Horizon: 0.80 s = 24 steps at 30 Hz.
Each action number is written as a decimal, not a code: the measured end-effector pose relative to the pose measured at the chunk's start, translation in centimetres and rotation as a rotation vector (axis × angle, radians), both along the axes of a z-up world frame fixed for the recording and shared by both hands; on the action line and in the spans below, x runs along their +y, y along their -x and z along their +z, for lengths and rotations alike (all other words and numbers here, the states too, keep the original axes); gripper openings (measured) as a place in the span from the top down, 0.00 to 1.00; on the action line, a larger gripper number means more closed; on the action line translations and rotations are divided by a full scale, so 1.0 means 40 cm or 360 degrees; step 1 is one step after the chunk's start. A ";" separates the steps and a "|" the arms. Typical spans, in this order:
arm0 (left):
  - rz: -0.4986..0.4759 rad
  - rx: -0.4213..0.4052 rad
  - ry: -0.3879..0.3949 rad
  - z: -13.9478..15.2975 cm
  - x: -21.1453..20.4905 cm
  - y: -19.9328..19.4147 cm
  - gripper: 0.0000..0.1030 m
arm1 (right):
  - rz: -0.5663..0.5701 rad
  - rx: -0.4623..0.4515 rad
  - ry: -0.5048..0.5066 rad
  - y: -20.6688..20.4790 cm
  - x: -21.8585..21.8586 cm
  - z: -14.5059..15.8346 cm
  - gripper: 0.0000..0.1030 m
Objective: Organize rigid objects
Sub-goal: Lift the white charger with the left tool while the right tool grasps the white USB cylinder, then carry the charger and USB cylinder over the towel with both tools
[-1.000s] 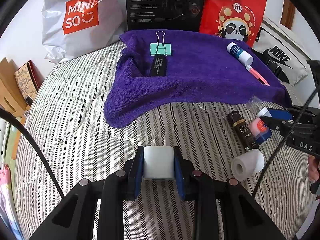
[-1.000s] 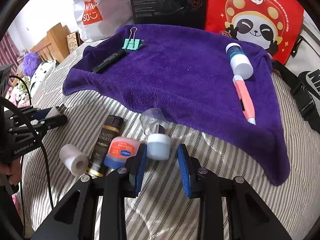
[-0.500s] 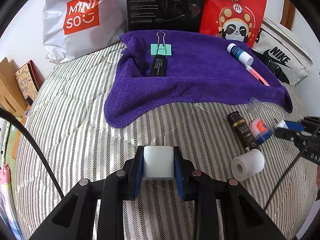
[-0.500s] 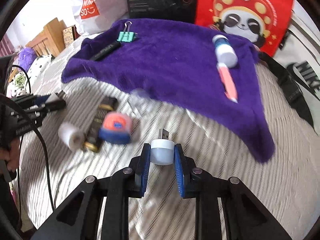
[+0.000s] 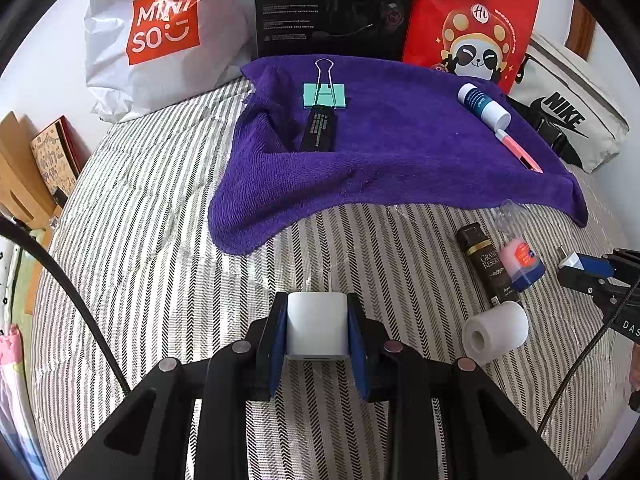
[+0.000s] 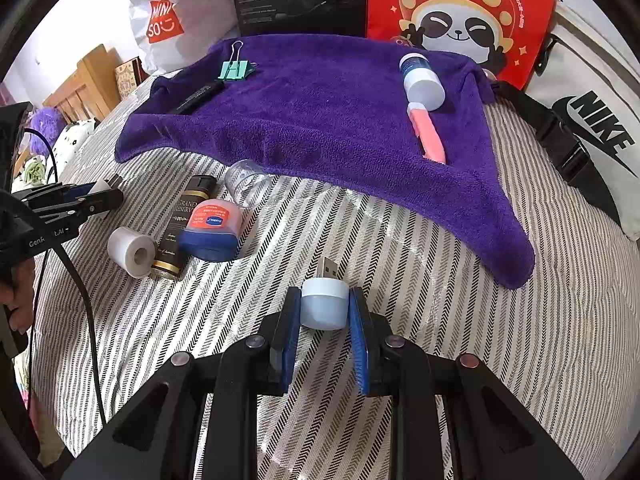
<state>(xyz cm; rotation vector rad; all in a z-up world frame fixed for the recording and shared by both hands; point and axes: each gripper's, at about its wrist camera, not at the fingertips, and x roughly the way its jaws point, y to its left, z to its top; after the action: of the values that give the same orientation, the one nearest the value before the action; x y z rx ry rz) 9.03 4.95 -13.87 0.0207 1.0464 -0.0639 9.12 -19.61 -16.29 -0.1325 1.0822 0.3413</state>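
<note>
My left gripper is shut on a white charger cube, held over the striped bed. My right gripper is shut on a small light-blue USB device with its metal plug pointing forward, above the bed near the purple towel. On the towel lie a green binder clip, a black tube, a blue-and-white bottle and a pink pen. Off the towel lie a black-gold tube, a Vaseline jar, a white tape roll and a clear cap.
Behind the towel stand a white Miniso bag, a black box and a red panda bag. A white Nike bag lies at the right. Wooden furniture and books stand at the bed's left edge.
My right gripper closed on the USB device, lifted it away from the jar and clear cap, and drew back to the right. The left gripper stayed still with the charger.
</note>
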 end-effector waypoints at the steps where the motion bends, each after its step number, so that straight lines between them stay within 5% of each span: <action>1: -0.0002 0.0006 -0.0003 0.000 0.000 -0.001 0.75 | 0.0000 0.0003 -0.0005 -0.001 -0.001 0.000 0.77; 24: -0.0003 -0.0005 0.0010 0.033 -0.011 -0.007 0.75 | -0.0003 -0.0032 -0.0060 -0.023 -0.021 0.066 0.77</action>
<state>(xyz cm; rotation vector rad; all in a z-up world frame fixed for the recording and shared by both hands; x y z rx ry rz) 9.30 4.51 -12.54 0.0160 1.0430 -0.0689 10.02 -20.46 -13.64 -0.1007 1.0556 0.3578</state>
